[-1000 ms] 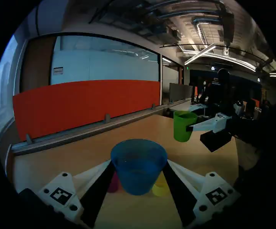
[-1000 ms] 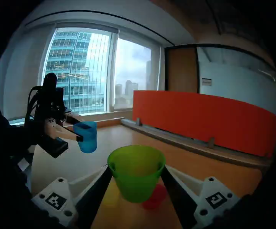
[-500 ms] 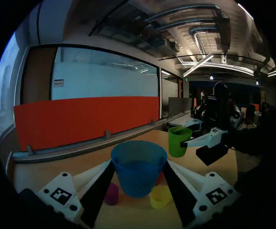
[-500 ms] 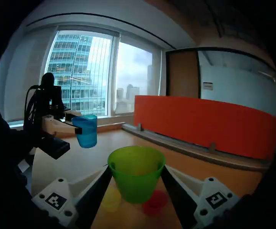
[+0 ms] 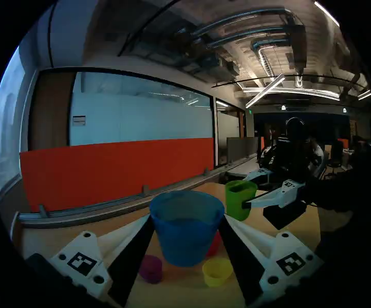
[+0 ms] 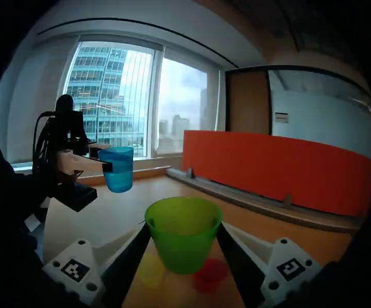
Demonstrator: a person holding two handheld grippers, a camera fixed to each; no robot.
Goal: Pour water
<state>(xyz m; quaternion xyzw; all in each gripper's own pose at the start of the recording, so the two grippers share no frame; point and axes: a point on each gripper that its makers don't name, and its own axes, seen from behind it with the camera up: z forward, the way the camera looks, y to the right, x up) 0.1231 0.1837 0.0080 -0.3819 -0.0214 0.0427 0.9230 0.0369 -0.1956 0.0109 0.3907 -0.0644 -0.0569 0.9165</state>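
The blue cup [image 5: 186, 233] sits upright between the fingers [image 5: 133, 252] of the left hand-held gripper [image 5: 186, 222], which is clamped on its sides just under the rim. Water [image 5: 185, 245] shows through the cup's wall and fills it partway. The cup hangs clear above the desk [image 5: 103, 222], its mouth level.

In the right gripper view the same blue cup [image 6: 117, 170] shows off to the left, held up in the air in front of the window [image 6: 111, 97]. The left hand-held gripper [image 6: 85, 165] reaches in roughly level from a dark-sleeved arm at the picture's edge.

The green cup [image 6: 183, 244] is gripped the same way by the right hand-held gripper [image 6: 183, 229], one finger [image 6: 128, 257] pressed on each side. It stands upright, and what shows of its inside looks dry. In the left gripper view the green cup [image 5: 239, 199] is near the blue one, just to its right and a little farther off. There the right hand-held gripper [image 5: 274, 197] comes in from the right, with a dark arm behind it. The two cups are apart, neither tilted.

On the desk below lie three small cups: a purple cup [image 5: 151, 268], a yellow cup [image 5: 217, 271] and a red cup [image 5: 214, 245], the last partly hidden behind the blue cup. An orange partition [image 5: 113, 169] runs along the desk's far edge
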